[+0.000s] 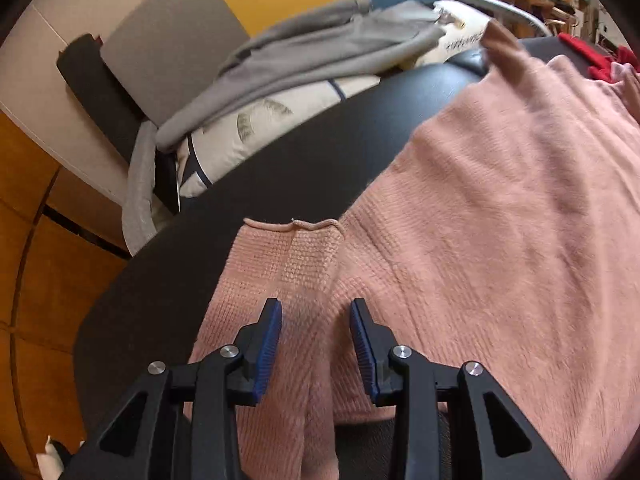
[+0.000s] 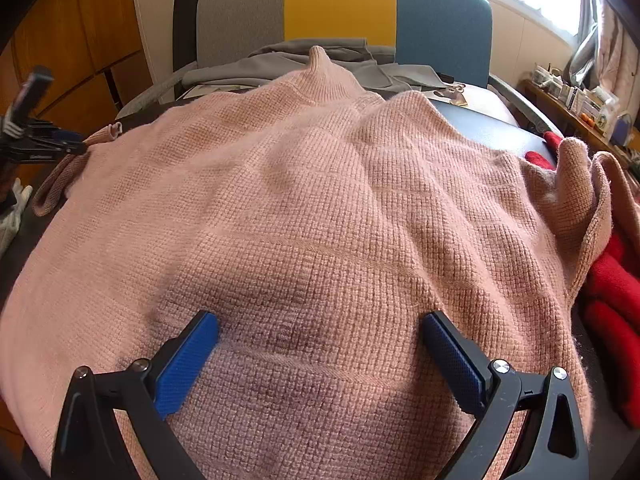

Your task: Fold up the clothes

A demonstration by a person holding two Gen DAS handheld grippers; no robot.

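A: Pink knit sweater lies spread across the dark desk, turtleneck collar pointing toward the far edge, one cuffed sleeve stretched toward the desk's left edge.

B: And the grippers?

A: Left gripper is over that sleeve, jaws partly apart with sleeve fabric between the blue pads; whether the pads touch the knit I cannot tell. Right gripper is spread wide over the sweater's body, gripping nothing.

B: Room at the edges?

A: Bare desk shows left of the sleeve and beyond the shoulder. On the right the other sleeve is bunched up against a red garment that crowds that edge.

B: Beyond the desk?

A: A grey garment draped over a feather-print cushion, just past the far edge, in front of a grey, yellow and blue panel.
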